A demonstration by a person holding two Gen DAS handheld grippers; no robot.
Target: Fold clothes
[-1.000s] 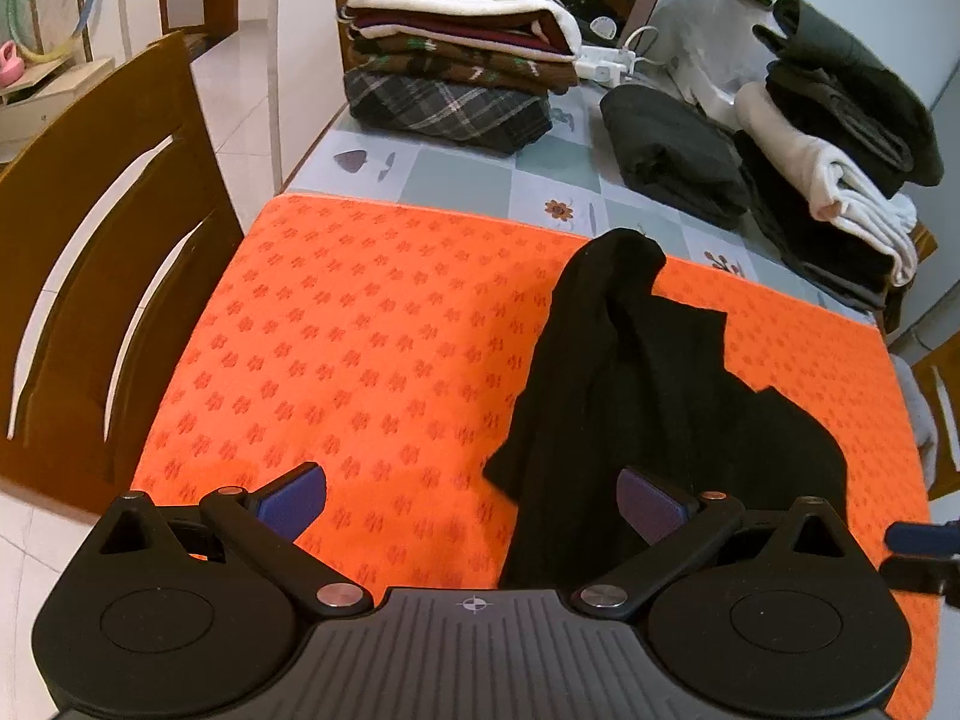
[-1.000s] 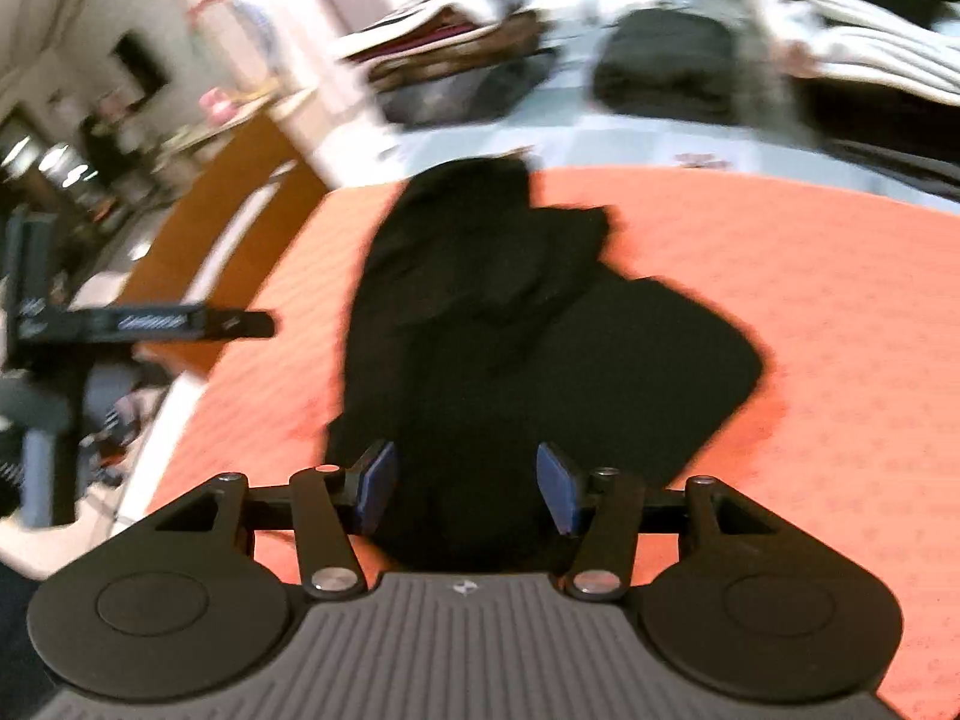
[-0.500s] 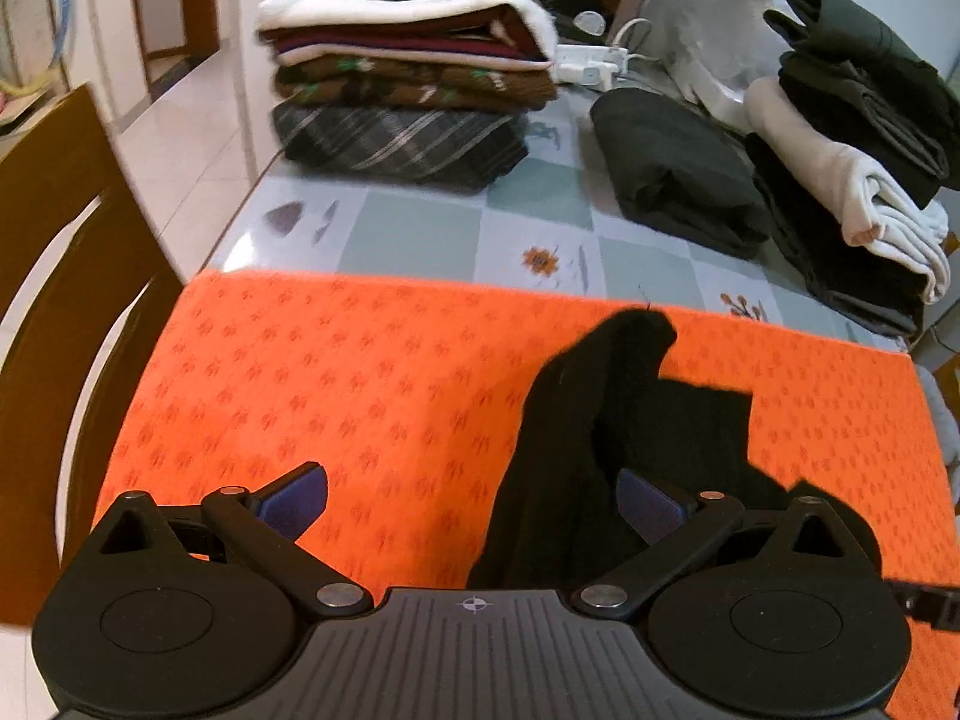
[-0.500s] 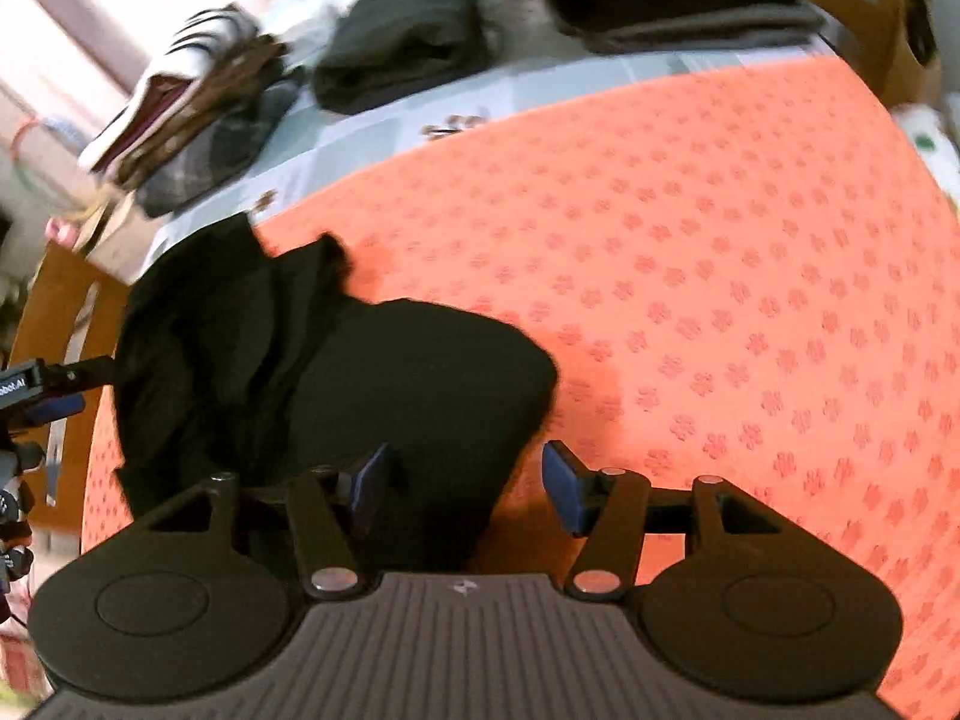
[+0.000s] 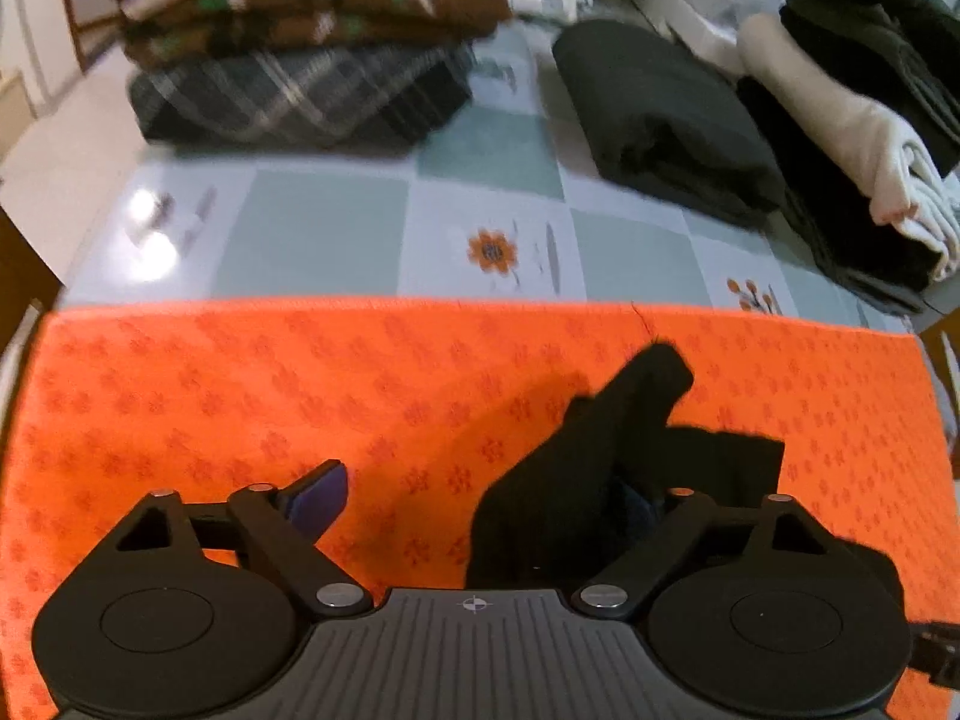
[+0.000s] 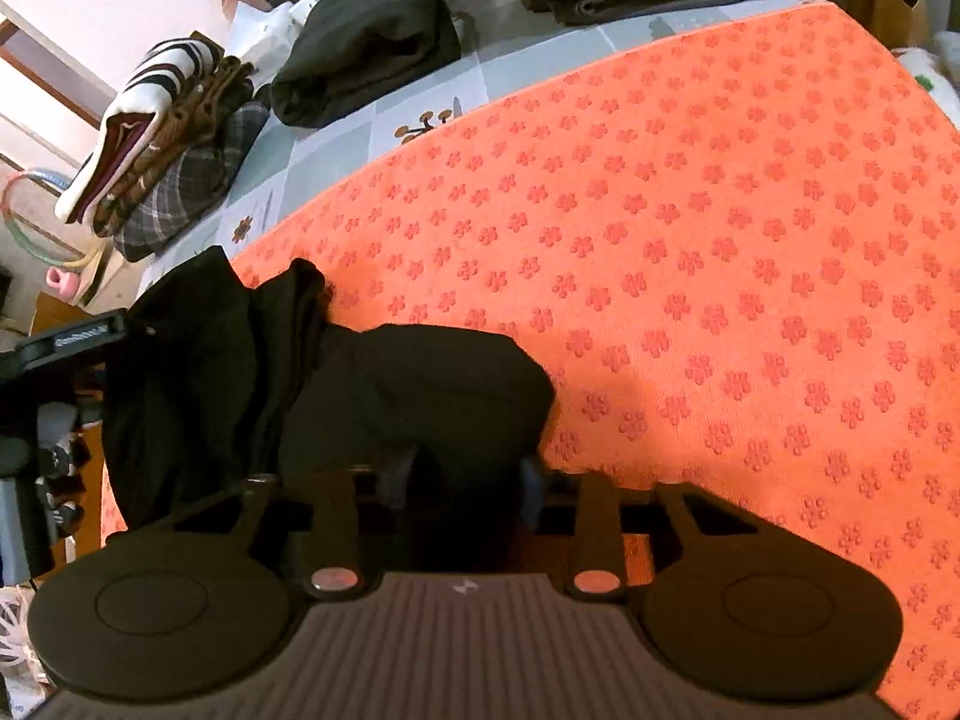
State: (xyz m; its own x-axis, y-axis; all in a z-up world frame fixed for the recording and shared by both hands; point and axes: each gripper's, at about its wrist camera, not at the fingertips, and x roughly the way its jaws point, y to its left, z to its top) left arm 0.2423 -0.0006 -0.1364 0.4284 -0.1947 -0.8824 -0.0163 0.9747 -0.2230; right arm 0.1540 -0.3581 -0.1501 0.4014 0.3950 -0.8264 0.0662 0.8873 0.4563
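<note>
A crumpled black garment (image 5: 600,462) (image 6: 420,384) lies on the orange patterned mat (image 5: 240,372) (image 6: 720,240). My left gripper (image 5: 480,504) hangs low over the garment's left part with its jaws closing. Its right finger is sunk in the black cloth, while the blue left pad (image 5: 318,501) stands apart over bare mat. My right gripper (image 6: 467,483) is at the garment's near right edge. Its jaws are closing too, and a fold of black cloth is pinched between the narrow fingers, whose tips the cloth hides.
On the checkered tablecloth (image 5: 324,228) behind the mat stand a stack of folded clothes (image 5: 300,48) (image 6: 162,162), a folded dark garment (image 5: 660,120) (image 6: 366,42) and a loose pile of cream and dark clothes (image 5: 852,120). The mat's right half is bare.
The left gripper moved forward and down toward the mat's far edge, and its jaws narrowed. The right gripper rolled, sank onto the garment's right edge and narrowed onto the cloth.
</note>
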